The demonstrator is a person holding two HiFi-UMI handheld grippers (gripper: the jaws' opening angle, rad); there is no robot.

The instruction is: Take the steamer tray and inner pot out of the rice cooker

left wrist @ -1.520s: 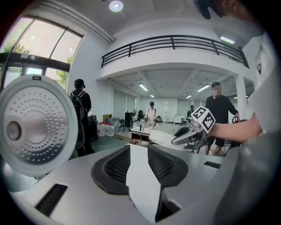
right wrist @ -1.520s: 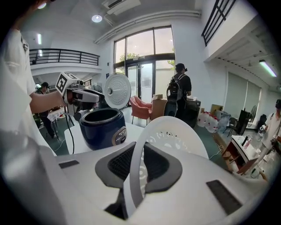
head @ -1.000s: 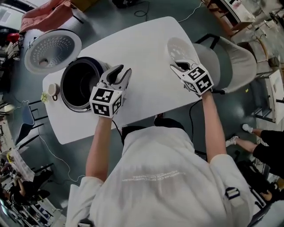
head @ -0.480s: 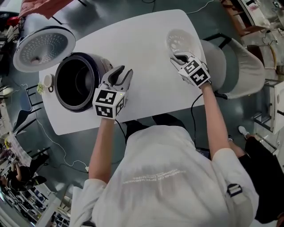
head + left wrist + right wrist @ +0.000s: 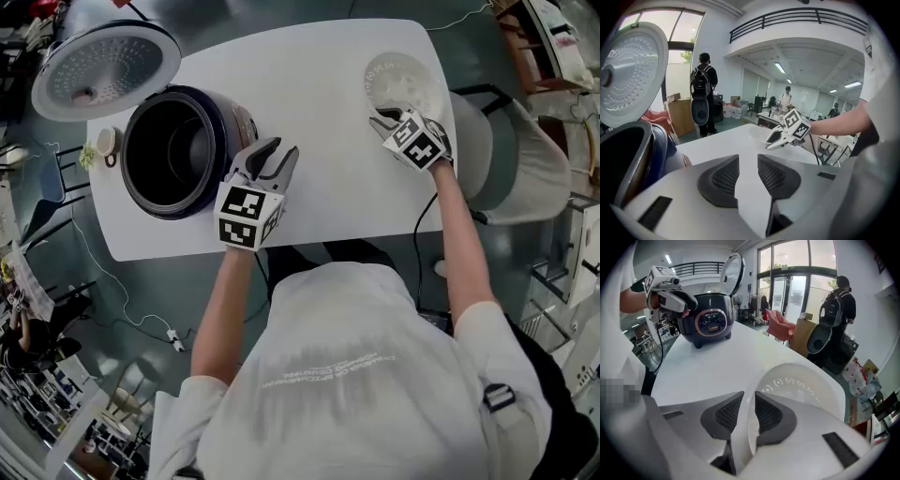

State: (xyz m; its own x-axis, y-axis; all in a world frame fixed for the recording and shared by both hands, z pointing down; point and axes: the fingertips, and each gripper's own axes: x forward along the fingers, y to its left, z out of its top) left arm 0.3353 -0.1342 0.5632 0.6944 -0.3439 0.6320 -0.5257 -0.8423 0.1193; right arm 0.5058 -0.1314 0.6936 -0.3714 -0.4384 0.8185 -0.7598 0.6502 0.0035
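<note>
Head view: rice cooker sat at upper left of the white table, lid swung open behind it. Dark inner pot seated in the cooker's well. Steamer tray lay on the table at upper right, well apart from the cooker.

Right gripper was at the near rim of the tray. Right gripper view: fingers opening, the tray's thin white rim between them, close against the left one.

Left gripper hung over bare table just to the right of the cooker. Left gripper view: fingers spread partway, nothing between them, only tabletop beyond.
</note>
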